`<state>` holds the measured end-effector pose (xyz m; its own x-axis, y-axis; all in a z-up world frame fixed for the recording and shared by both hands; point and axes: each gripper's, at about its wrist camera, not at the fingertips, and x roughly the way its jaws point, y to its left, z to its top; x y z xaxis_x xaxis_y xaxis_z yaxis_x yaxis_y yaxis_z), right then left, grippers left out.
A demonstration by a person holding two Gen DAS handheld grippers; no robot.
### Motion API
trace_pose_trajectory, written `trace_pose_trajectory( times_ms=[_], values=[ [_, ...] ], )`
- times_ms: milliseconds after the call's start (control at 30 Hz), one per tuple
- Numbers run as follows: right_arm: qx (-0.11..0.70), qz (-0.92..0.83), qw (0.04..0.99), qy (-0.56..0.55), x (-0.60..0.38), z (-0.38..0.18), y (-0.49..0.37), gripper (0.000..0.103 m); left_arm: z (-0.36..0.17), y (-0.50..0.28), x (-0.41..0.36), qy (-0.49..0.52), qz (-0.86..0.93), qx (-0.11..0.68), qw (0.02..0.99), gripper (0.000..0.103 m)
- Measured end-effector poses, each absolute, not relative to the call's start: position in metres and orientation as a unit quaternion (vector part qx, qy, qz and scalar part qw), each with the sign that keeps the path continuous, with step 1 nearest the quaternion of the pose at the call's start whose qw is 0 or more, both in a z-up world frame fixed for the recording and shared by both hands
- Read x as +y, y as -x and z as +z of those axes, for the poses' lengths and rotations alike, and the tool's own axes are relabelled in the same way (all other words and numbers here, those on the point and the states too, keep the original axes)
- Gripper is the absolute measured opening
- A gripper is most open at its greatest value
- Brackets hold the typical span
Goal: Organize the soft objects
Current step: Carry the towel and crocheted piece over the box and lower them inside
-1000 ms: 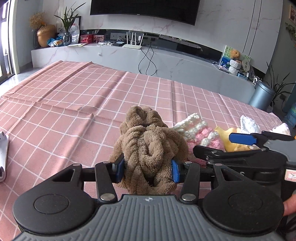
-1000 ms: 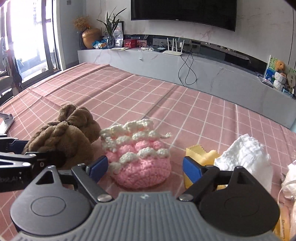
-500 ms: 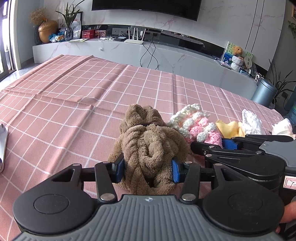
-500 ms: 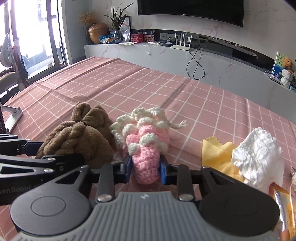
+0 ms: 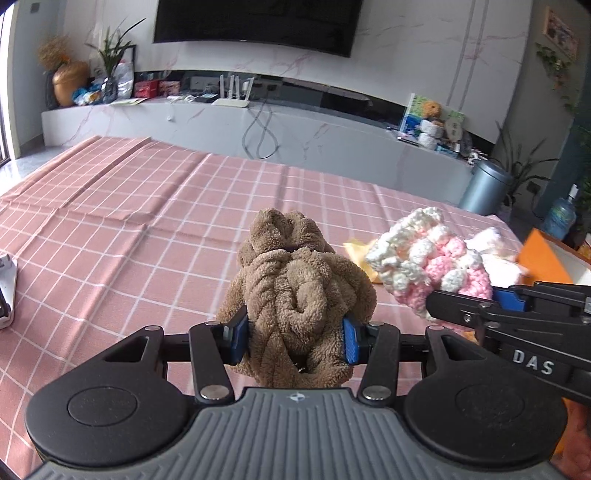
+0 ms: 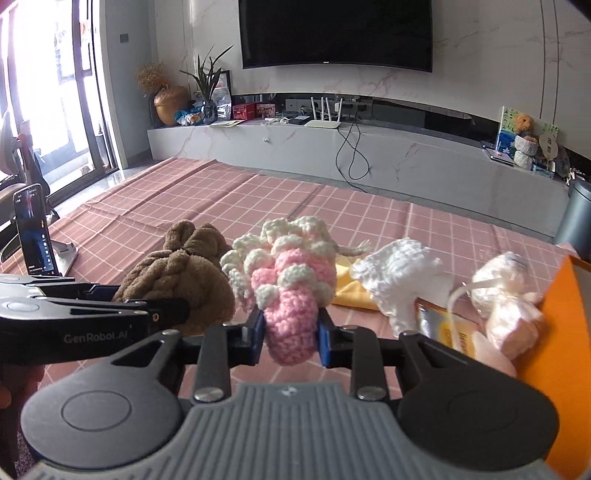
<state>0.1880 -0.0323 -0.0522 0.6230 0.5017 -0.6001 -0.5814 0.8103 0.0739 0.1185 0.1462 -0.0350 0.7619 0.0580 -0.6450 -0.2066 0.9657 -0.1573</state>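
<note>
The brown plush bundle is clamped in the left gripper fingers; the right gripper fingers pinch the pink crochet piece. Both hang above the tabletop. Step: transport. Next: carry right, probably to the orange box, then release.

Marble wall; dark television; long grey console; bright window

The left gripper is held clamped on a brown plush braided bundle. Just to its right, the right gripper is closed on a pink-and-cream crocheted piece, both pointed downward.
</note>
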Motion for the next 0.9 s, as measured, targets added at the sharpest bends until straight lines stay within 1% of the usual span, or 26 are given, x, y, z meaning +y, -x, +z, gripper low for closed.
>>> trace_pose_trajectory(
  times_ms=[433,700,900],
  values=[
    [0.280,0.232,0.931,0.016,-0.174,0.000,-0.123,0.028,0.007,-0.090,0.057,0.054,-0.027,0.298,0.953,0.056],
    [0.267,0.183,0.946,0.027,-0.240,0.021,-0.101,0.028,0.023,-0.091,-0.005,0.024,-0.120,0.276,0.953,0.056],
    [0.275,0.146,0.949,0.058,-0.280,0.029,-0.099,0.028,0.026,-0.109,-0.050,0.013,-0.178,0.280,0.943,0.056]
  ],
)
